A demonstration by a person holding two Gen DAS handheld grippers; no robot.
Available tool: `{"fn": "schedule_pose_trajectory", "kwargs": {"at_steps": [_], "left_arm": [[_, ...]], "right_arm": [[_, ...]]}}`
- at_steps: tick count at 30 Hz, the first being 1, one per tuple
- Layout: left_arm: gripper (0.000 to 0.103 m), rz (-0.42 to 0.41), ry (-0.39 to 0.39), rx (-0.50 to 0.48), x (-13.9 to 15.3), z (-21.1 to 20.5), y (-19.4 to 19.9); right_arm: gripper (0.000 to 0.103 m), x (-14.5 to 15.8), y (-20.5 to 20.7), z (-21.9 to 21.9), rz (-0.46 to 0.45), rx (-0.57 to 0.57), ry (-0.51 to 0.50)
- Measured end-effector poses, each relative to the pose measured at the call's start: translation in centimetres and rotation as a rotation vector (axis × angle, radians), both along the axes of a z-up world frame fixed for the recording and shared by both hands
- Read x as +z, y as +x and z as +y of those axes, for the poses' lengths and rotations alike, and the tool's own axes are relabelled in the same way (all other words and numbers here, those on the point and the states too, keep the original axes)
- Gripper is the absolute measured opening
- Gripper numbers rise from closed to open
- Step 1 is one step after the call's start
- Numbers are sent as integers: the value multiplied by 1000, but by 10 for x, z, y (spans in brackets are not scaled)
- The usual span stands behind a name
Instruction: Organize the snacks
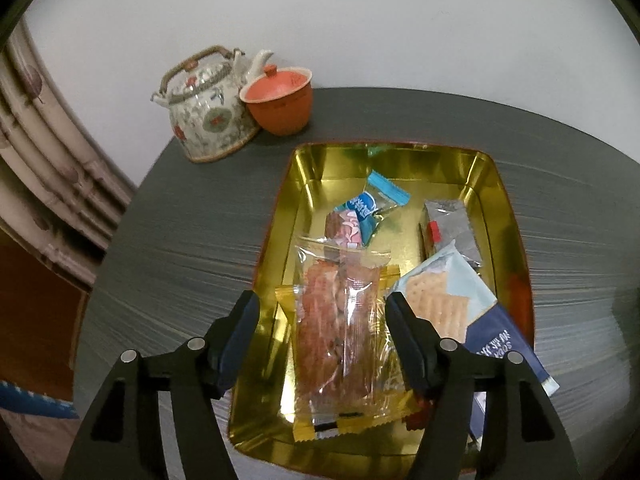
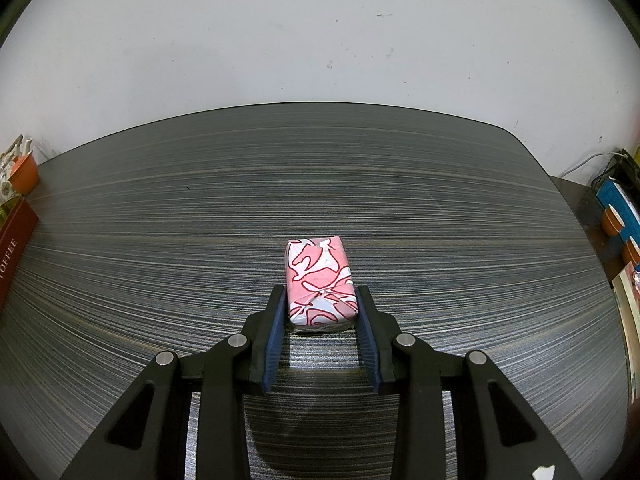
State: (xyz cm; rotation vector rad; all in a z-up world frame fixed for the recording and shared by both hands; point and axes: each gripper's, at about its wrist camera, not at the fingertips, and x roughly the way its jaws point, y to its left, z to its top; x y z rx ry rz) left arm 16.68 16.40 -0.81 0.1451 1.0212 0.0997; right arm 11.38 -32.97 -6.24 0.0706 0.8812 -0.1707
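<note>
**Left snack released into the tin, right snack gripped on the table**

You are midway through gathering snacks into the shallow gold-lined rectangular tin [image 1: 486, 176], which sits on the dark striped table [image 1: 192, 248]. Your left gripper [image 1: 320, 312] hangs over the near end of the tin, pointing steeply down. Its jaws stand wide, and between them lies a clear plastic packet of reddish dried strips [image 1: 338, 320], resting on a yellow-edged wrapper. Neither pad presses it, so it looks set down and let go.

Also in the tin are a blue-and-white twisted candy wrapper [image 1: 372, 204], a silver foil packet with a red tab [image 1: 452, 224] and a pale blue cracker packet with a dark blue end [image 1: 460, 304] that leans over the right rim.

Your right gripper [image 2: 322, 312] also slopes down, low over the table, well apart from the tin. Its jaws are narrow, holding the near end of a small pink-and-white block wrapped in patterned paper [image 2: 320, 280], which still rests on the table.

The next move probably calls for lifting the left gripper straight up, clear of the packet. The right hand should then lift the pink block and carry it leftward to a bare part of the tin.

A flowered ceramic teapot [image 1: 208, 120] and an orange lidded clay cup [image 1: 280, 100] stand beyond the tin.
</note>
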Motion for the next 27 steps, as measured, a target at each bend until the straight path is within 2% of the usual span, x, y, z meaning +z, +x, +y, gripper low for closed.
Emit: {"fn": "schedule_pose_trajectory", "kwargs": {"at_steps": [5,9,12,16,27], "left_arm": [[70,-44,6,12,16,1,-13],[80,-79,-22,39,31,10,-29],[81,-103,-34,55,40,18,-43],[82,-140,-11,70,49,27,-66],[83,-146,18,91,34,42,-116]], "right_arm": [[32,0,0,0,0,0,0],[32,0,0,0,0,0,0],[32,0,0,0,0,0,0],[32,0,0,0,0,1,0],[32,0,0,1,1,0,-7]]}}
